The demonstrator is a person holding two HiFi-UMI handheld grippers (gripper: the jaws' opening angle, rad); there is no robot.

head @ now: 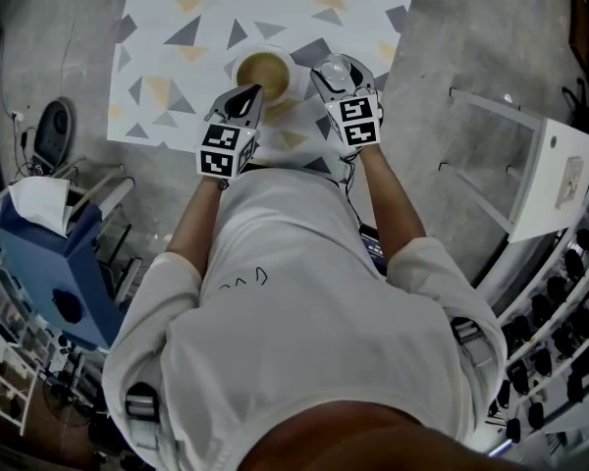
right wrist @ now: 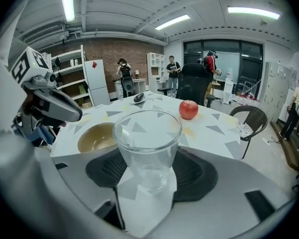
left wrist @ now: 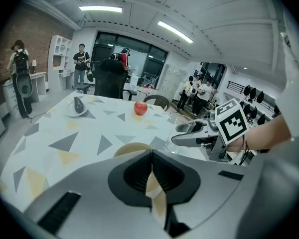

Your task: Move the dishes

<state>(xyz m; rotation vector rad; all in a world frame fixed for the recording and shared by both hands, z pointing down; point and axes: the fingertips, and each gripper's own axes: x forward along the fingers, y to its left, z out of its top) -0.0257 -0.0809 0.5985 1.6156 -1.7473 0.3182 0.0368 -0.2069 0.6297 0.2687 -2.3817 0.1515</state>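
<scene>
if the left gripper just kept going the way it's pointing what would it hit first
The bowl. The left gripper, jaws together, points down at the bowl's near rim, and the bowl lies just past the tips. Whether the tips touch the rim I cannot tell.

I can read no words or numbers anywhere. My left marker cube (head: 225, 151) and my right marker cube (head: 359, 122) show only black and white squares, not letters. The small dark scribble (head: 243, 282) on my shirt (head: 314, 253) is unclear.
</scene>
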